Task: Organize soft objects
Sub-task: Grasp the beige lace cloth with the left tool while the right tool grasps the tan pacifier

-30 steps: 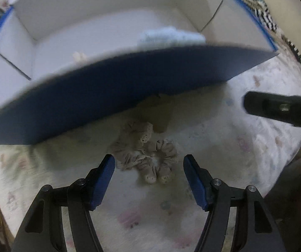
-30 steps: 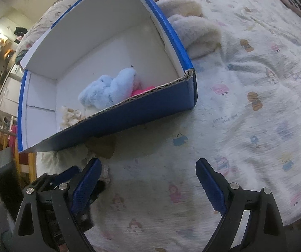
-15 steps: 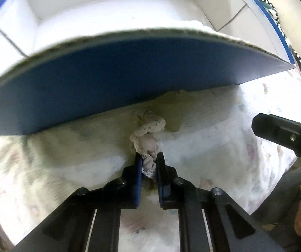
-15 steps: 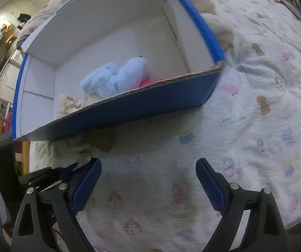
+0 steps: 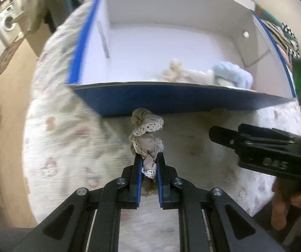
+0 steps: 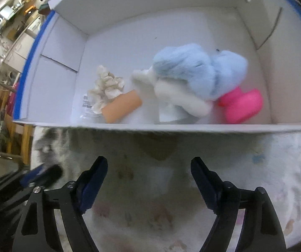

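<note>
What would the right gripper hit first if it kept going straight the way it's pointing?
Probably the printed bedspread just short of the blue box. Nothing lies between the open right gripper fingers, though depth is hard to judge.

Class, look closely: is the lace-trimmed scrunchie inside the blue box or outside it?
Outside. The scrunchie hangs pinched in the left tool, in front of the blue box wall.

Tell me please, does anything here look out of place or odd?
Only the beige lace scrunchie is outside the blue box: it is pinched in the left gripper in front of the box wall. The blue plush toy, pink item and cream scrunchie lie inside. Nothing looks spilled or damaged.
</note>
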`<act>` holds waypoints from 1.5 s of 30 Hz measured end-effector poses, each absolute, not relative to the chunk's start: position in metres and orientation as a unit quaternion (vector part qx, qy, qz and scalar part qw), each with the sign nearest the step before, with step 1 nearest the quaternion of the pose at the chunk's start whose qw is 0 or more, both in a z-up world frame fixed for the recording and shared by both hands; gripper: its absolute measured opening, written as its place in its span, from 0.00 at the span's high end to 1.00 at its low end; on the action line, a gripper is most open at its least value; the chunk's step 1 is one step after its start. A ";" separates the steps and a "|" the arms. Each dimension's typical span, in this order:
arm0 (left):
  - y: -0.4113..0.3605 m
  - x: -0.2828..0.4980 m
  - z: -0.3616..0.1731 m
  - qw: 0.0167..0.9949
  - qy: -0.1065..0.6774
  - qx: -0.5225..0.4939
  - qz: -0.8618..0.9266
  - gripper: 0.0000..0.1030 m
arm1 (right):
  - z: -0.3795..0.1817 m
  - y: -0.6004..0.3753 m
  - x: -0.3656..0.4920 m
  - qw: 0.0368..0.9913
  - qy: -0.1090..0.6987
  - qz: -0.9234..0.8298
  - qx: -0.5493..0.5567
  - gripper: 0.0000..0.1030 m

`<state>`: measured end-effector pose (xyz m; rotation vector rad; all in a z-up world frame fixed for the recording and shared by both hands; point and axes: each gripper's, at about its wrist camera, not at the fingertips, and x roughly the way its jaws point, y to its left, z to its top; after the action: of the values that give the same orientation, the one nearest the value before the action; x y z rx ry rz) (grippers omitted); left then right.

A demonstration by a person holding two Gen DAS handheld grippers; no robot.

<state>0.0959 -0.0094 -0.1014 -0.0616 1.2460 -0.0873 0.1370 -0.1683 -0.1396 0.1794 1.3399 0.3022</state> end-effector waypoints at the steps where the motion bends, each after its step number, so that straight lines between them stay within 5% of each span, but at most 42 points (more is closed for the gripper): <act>1: -0.005 0.096 -0.100 0.811 0.583 -0.031 -0.039 0.89 | -0.143 -0.165 0.138 0.770 0.618 0.138 0.077 0.19; 4: 0.009 0.094 -0.097 0.813 0.582 -0.029 -0.024 0.89 | -0.153 -0.154 0.139 0.778 0.612 0.130 0.054 0.28; 6: 0.009 0.094 -0.100 0.813 0.581 -0.024 -0.018 0.89 | -0.157 -0.152 0.140 0.781 0.610 0.127 0.050 0.45; 15: 0.006 0.101 -0.103 0.818 0.574 -0.013 -0.006 0.89 | -0.150 -0.163 0.141 0.780 0.607 0.139 0.061 0.86; 45: 0.010 0.076 -0.072 0.851 0.522 -0.007 0.053 0.89 | -0.063 -0.194 0.065 0.811 0.537 0.204 0.113 0.89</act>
<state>0.0764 0.0099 -0.0719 -0.0150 1.1001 0.1115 0.0646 -0.1939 -0.0629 0.2408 1.1471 0.4363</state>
